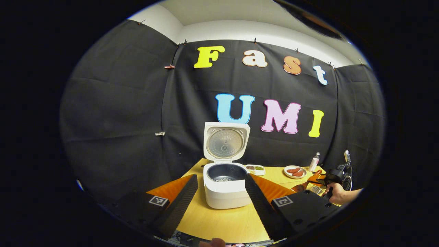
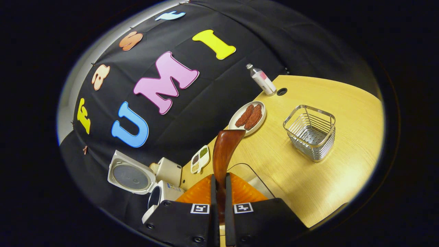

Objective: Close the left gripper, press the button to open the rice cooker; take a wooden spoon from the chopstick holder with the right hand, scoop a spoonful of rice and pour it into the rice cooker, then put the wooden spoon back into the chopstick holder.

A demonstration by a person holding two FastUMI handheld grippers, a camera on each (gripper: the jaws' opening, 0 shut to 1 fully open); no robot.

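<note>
Right gripper view: right claw [image 2: 219, 192] clamps wooden spoon [image 2: 224, 151], bowl pointing forward; left claw [image 1: 219, 199] wide.

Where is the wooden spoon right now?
In the right gripper view, the wooden spoon is clamped in the right gripper, above the table, its bowl near the plate.

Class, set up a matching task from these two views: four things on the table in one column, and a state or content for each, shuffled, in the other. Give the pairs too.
Things
1. rice cooker
2. wooden spoon
3. wire holder
4. plate

States
A. held between the right gripper's fingers
B. lid up, a little rice in the pot
C. carries reddish pieces of food
D. stands with nothing in it

Pairs: 1-B, 2-A, 3-D, 4-C
</note>
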